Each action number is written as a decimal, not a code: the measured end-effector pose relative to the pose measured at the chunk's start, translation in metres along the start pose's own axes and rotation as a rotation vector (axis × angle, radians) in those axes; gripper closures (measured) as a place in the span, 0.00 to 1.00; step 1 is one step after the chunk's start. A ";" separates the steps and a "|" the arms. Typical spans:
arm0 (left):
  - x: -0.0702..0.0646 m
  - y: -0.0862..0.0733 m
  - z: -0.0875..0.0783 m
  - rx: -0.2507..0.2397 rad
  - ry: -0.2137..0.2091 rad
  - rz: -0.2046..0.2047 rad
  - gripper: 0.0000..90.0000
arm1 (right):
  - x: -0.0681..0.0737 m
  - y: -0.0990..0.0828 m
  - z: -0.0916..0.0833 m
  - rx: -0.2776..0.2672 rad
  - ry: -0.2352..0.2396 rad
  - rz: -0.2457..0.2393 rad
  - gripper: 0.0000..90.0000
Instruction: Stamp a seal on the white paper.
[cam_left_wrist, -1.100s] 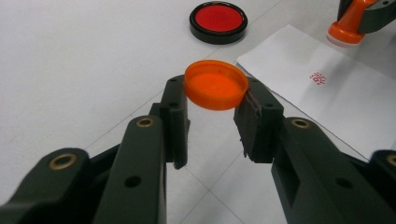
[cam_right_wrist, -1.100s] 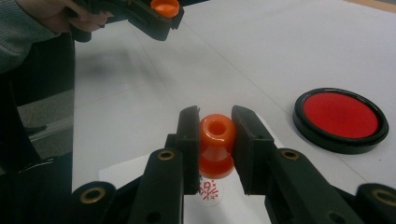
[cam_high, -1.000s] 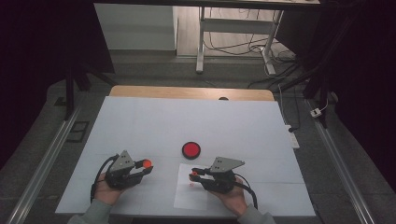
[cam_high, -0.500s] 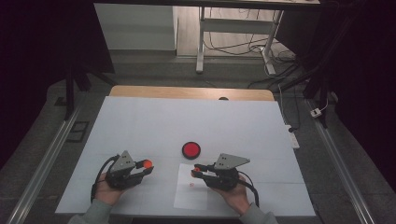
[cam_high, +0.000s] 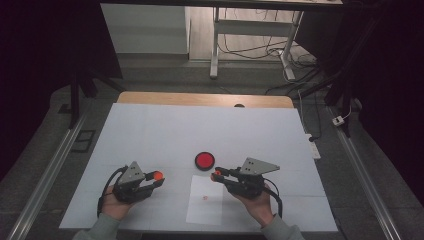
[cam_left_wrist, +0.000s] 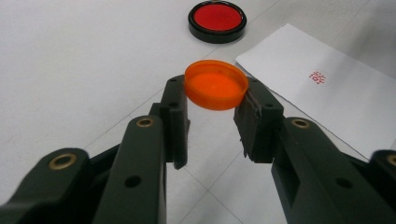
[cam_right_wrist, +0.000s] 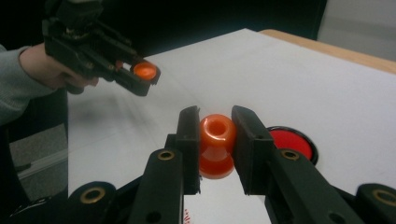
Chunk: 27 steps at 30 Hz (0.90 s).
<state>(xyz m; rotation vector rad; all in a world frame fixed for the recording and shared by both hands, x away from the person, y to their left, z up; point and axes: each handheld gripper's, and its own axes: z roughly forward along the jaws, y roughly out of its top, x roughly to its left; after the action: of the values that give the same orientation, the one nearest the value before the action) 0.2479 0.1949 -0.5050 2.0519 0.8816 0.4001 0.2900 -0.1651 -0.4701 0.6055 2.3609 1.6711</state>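
Note:
My left gripper (cam_left_wrist: 215, 93) is shut on an orange round cap (cam_left_wrist: 216, 84), held flat between its jaw tips; the same cap (cam_high: 158, 175) shows at front left in the high view. My right gripper (cam_right_wrist: 215, 126) is shut on an orange stamp (cam_right_wrist: 216, 144) with a knob-shaped handle, held just above the table. In the high view that stamp (cam_high: 216, 175) hangs over the top edge of a white paper sheet (cam_high: 205, 207) bearing a small red stamp mark (cam_left_wrist: 318, 77). A round black ink pad with a red centre (cam_high: 204, 160) lies just beyond the paper.
A white mat (cam_high: 200, 130) covers the table, with a wooden strip (cam_high: 200, 99) along its far edge. Metal rails (cam_high: 50, 170) run along both sides. Table legs and cables (cam_high: 280, 55) stand on the floor beyond.
My right gripper has drifted a little to the right and back with the stamp. The left gripper with the cap has stayed put.

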 end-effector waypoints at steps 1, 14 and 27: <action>0.000 0.000 0.000 0.000 0.000 0.000 0.73 | -0.001 0.001 -0.002 -0.006 -0.004 0.001 0.80; 0.000 0.000 0.000 0.002 0.000 0.000 0.73 | -0.010 0.010 -0.017 -0.053 -0.035 0.016 0.80; 0.000 0.000 0.001 0.001 0.001 0.000 0.73 | -0.013 0.015 -0.024 -0.078 -0.048 0.017 0.80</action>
<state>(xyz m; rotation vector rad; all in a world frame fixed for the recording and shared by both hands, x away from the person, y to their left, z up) 0.2483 0.1942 -0.5055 2.0528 0.8828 0.4008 0.2959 -0.1875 -0.4491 0.6466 2.2522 1.7264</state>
